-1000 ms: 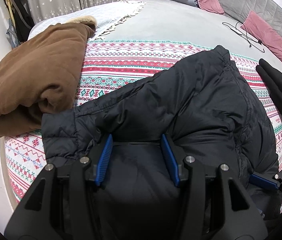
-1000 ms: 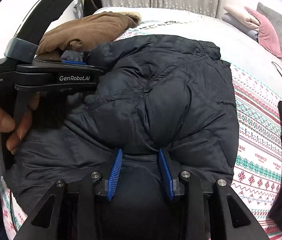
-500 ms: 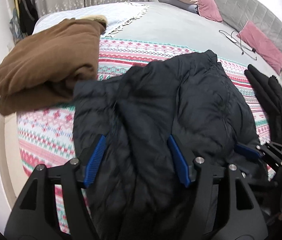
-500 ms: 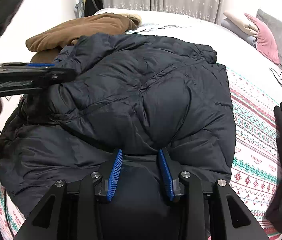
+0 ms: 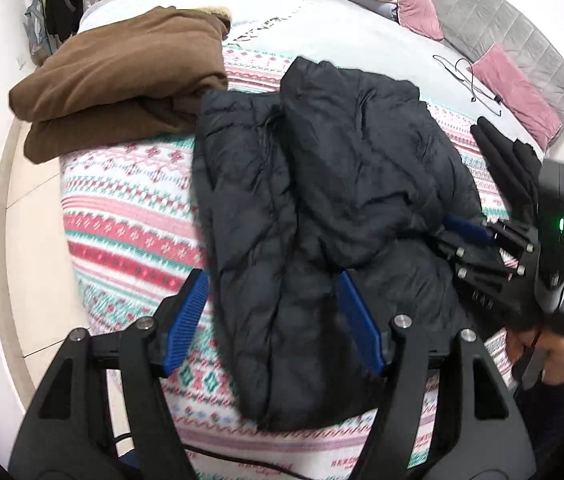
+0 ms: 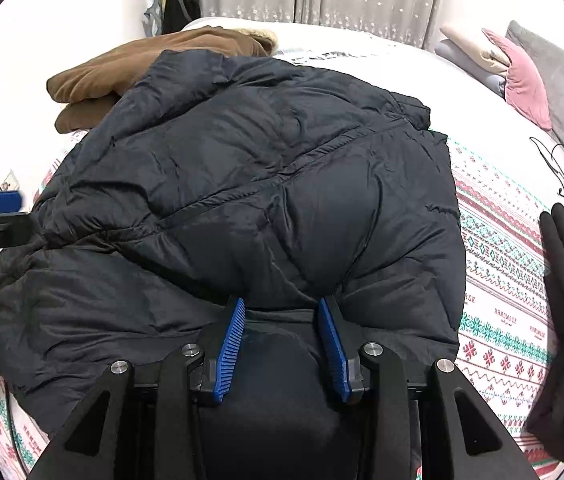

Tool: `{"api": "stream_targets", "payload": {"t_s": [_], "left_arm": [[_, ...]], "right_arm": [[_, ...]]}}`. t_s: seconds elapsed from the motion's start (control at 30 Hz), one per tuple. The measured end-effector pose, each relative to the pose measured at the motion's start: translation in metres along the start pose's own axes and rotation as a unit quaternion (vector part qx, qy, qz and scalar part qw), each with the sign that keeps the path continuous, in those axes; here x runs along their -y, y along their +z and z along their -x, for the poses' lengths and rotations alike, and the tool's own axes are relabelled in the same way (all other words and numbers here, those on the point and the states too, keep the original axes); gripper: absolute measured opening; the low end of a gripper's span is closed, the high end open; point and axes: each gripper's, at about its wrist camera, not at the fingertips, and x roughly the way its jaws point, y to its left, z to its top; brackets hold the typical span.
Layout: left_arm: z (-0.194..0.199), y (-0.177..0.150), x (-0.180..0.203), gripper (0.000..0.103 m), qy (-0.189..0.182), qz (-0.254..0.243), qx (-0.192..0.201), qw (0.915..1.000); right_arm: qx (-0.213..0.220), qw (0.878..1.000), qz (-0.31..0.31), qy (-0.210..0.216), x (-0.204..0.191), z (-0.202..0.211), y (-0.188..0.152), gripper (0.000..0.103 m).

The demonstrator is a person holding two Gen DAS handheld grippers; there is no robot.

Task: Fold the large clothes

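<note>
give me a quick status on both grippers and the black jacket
Left gripper open, above jacket edge. Right gripper shut on black puffer jacket, which lies bunched on the patterned blanket. Folded brown coat touches its far corner.

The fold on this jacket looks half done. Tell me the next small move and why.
Probably open the right gripper and draw it back. Its blue fingers are closed on a pinch of the black jacket, while the left gripper is already open, its fingers straddling the jacket without pinching it. The jacket lies doubled over on the patterned blanket, so letting go should let the fold settle.
</note>
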Motion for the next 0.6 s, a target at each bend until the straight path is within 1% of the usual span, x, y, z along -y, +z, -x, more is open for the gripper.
{"api": "stream_targets", "payload": {"t_s": [0.07,0.1,0.17,0.2,0.23,0.27,0.33,0.4,0.5,0.6], "left_arm": [[-0.014,-0.009,-0.001,0.069,-0.01,-0.001,-0.023,0.9997],[-0.023,-0.013,-0.002,0.069,-0.02,0.006,-0.033,0.9992],[-0.03,-0.016,-0.007,0.069,-0.038,0.024,-0.035,0.9984],[-0.035,-0.017,-0.011,0.071,-0.048,0.034,-0.035,0.9977],[-0.037,-0.018,-0.015,0.075,-0.054,0.044,-0.037,0.9969],[-0.039,-0.02,-0.019,0.077,-0.058,0.054,-0.04,0.9961],[-0.043,-0.023,-0.024,0.078,-0.073,0.075,-0.047,0.9934],[-0.043,-0.024,-0.024,0.078,-0.073,0.072,-0.044,0.9938],[-0.042,-0.028,-0.018,0.078,-0.062,0.058,-0.036,0.9957],[-0.048,-0.032,-0.019,0.077,-0.069,0.067,-0.043,0.9944]], "right_arm": [[-0.001,1.0,-0.001,0.001,0.001,0.0,0.002,0.039],[-0.001,1.0,-0.003,0.002,0.001,-0.001,0.002,0.039],[-0.002,1.0,-0.004,0.003,0.002,0.0,0.003,0.039],[-0.002,1.0,-0.005,0.002,0.001,0.0,0.003,0.039],[-0.002,1.0,-0.005,0.002,0.001,-0.001,0.004,0.039],[-0.002,1.0,-0.006,0.001,0.001,-0.001,0.004,0.039],[-0.001,1.0,-0.007,0.001,0.001,-0.001,0.004,0.039],[0.0,1.0,-0.007,0.0,0.001,-0.001,0.003,0.039],[0.001,1.0,-0.007,0.0,0.001,-0.002,0.003,0.039],[0.0,1.0,-0.006,0.001,0.001,-0.001,0.003,0.039]]}}
